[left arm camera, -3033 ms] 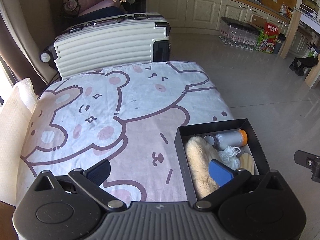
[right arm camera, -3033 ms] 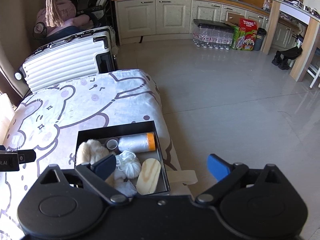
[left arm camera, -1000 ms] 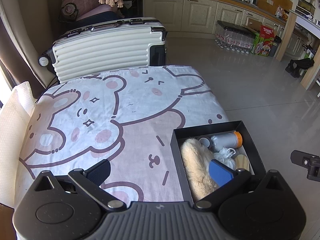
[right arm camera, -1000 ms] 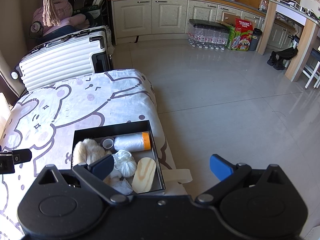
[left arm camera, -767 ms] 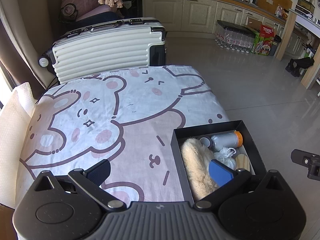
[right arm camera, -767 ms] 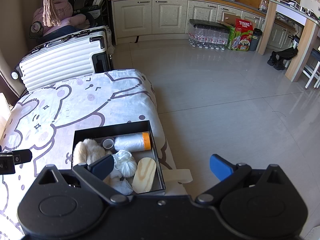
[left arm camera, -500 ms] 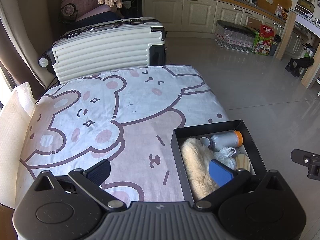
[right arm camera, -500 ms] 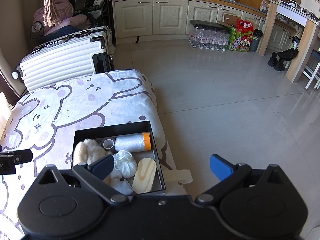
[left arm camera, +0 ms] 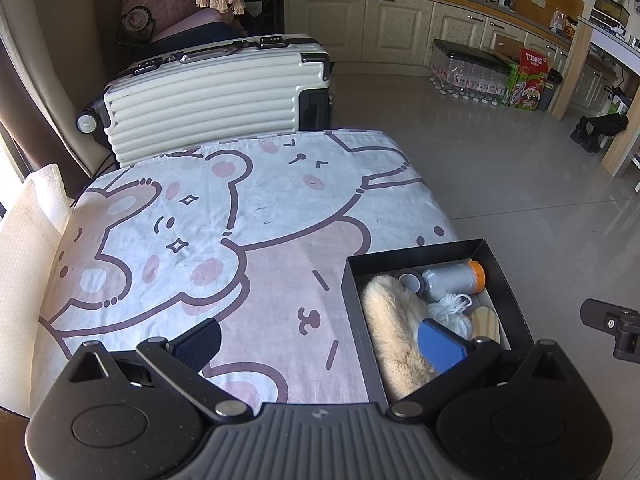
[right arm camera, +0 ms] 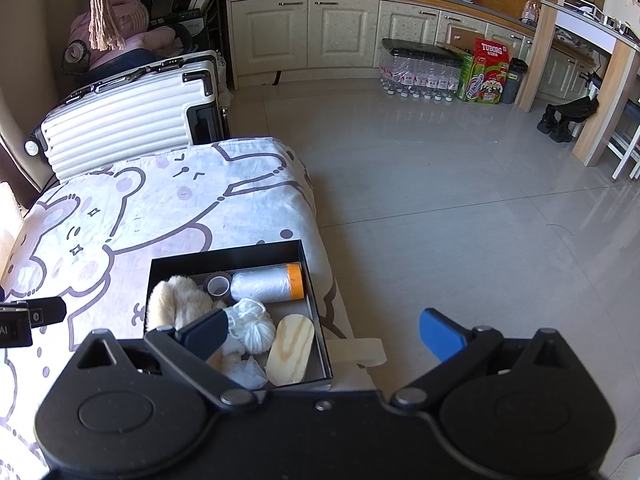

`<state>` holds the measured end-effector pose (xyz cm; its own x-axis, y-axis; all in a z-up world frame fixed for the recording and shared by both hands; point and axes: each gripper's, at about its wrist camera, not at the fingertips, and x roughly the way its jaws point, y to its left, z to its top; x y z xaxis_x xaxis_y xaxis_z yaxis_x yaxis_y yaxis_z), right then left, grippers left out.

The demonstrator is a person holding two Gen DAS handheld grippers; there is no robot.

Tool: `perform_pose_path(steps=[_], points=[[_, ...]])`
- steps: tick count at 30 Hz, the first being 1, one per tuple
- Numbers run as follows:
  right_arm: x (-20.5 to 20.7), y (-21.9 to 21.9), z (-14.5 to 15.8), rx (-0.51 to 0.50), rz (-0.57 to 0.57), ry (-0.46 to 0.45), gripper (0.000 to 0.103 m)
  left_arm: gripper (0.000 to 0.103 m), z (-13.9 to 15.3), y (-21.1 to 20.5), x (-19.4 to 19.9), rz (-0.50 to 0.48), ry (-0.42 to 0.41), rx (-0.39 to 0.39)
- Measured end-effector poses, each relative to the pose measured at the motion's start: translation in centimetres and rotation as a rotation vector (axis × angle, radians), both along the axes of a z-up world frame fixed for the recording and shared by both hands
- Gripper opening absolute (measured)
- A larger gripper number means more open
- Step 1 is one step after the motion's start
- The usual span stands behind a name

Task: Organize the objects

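A black open box (left arm camera: 504, 268) (right arm camera: 158, 270) sits at the near right corner of the table with the bear-print cloth (left arm camera: 224, 216) (right arm camera: 120, 216). In it lie a cream fluffy piece (left arm camera: 392, 320) (right arm camera: 176, 300), a grey tape ring (right arm camera: 217, 285), a clear film roll with an orange end (right arm camera: 266, 284) (left arm camera: 456, 278), a white yarn ball (right arm camera: 254, 326) (left arm camera: 450, 312) and an oval wooden piece (right arm camera: 290, 350). My left gripper (left arm camera: 320, 338) is open and empty, above the table's near edge. My right gripper (right arm camera: 324, 334) is open and empty, above the box's right side and the floor.
A white ribbed suitcase (left arm camera: 208, 92) (right arm camera: 120, 120) lies behind the table. A white paper towel (left arm camera: 24, 248) lies along the table's left edge. Tiled floor (right arm camera: 460, 208) is to the right, with water bottle packs (right arm camera: 416, 70) and a red-green carton (right arm camera: 486, 72) by the cabinets.
Both grippers have drawn back and risen slightly over the last three seconds. They stay open. The box and its contents have not moved.
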<state>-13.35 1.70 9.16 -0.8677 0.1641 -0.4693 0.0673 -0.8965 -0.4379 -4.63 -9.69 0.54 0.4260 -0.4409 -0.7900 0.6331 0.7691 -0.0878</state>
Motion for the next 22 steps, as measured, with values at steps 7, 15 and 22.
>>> perform_pose_path(steps=[7,15,22], points=[[0.00,0.05,-0.09,0.000,0.003,0.000,0.103,0.103,0.02,-0.02,0.04,0.000,0.000,0.000],[-0.10,0.05,-0.25,0.005,0.008,-0.003,0.103,0.103,0.03,-0.12,-0.08,-0.002,0.001,0.000],[-0.08,0.07,-0.26,0.005,0.009,-0.003,0.103,0.103,0.05,-0.20,-0.15,-0.002,0.003,0.004]])
